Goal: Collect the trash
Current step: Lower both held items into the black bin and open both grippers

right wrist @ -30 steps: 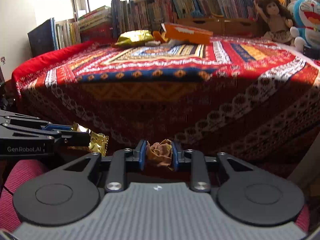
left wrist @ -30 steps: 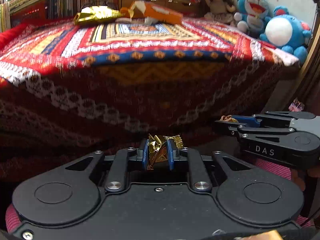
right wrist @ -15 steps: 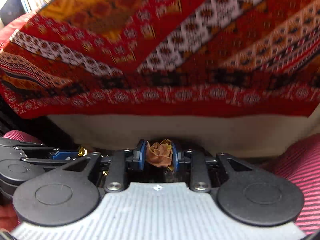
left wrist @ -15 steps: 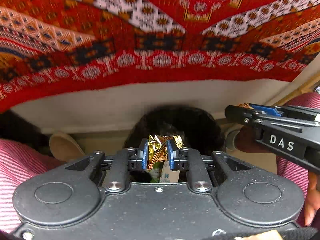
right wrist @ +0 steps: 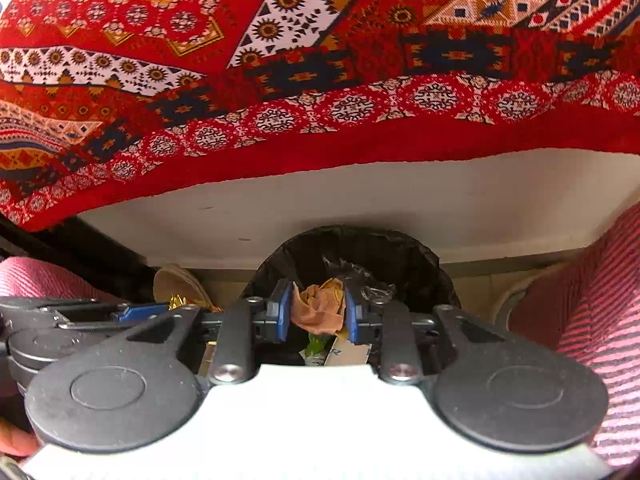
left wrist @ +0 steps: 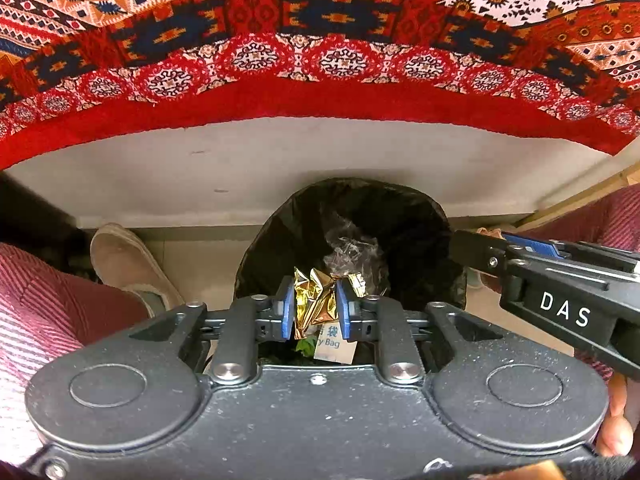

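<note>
A crumpled gold foil wrapper (left wrist: pixel 314 300) is pinched between the blue pads of my left gripper (left wrist: pixel 312 306), which is shut on it. A crumpled brown paper wad (right wrist: pixel 320 308) sits in my right gripper (right wrist: pixel 316 310), also shut. Both grippers point down over a bin lined with a black bag (left wrist: pixel 412 224), seen too in the right wrist view as the same bin (right wrist: pixel 416 256). Inside it lie clear plastic (left wrist: pixel 352 252), a white labelled packet (left wrist: pixel 334 346) and something green. The right gripper (left wrist: pixel 464 246) reaches in from the right of the left wrist view.
A red patterned cloth (left wrist: pixel 320 60) hangs over a white bed edge (left wrist: pixel 280 168) just behind the bin. The person's striped red trouser legs (left wrist: pixel 48 312) and a beige shoe (left wrist: pixel 124 260) flank the bin on the floor.
Both grippers swung down from facing the bed top to pointing at the floor, and now hold still over the bin. Each keeps its piece of trash.
</note>
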`<act>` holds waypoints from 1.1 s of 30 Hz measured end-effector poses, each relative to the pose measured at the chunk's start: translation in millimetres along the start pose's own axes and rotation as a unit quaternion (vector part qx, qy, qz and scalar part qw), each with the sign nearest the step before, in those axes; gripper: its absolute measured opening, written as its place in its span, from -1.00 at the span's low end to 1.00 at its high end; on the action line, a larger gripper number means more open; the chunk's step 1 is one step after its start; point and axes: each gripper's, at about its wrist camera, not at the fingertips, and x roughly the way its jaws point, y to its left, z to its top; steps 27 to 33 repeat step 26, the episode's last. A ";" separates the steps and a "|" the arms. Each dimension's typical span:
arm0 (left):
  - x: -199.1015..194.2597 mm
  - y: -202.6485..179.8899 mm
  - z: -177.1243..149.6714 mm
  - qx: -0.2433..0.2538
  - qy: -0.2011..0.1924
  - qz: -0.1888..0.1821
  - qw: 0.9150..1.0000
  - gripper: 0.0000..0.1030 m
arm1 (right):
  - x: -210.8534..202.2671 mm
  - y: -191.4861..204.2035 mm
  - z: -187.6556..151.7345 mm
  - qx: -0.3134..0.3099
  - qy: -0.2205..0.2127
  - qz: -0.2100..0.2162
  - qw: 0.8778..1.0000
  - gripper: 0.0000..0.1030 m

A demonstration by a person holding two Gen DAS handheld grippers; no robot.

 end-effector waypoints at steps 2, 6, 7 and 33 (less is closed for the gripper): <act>1.7 0.0 2.0 -0.001 0.001 0.001 1.000 -0.59 | 0.7 -0.6 0.7 0.002 0.002 0.002 1.000 -0.37; 2.9 -2.1 2.7 -0.004 0.000 0.001 1.000 -0.57 | 0.4 -1.2 0.6 0.004 0.003 0.005 1.000 -0.34; 3.0 -1.7 3.1 -0.005 0.001 0.001 1.000 -0.56 | 0.2 -1.3 0.6 0.005 0.003 0.006 1.000 -0.31; -5.4 -2.8 12.9 -0.028 0.014 -0.001 0.999 -0.08 | -1.6 -7.5 4.4 0.037 -0.010 0.028 0.999 0.32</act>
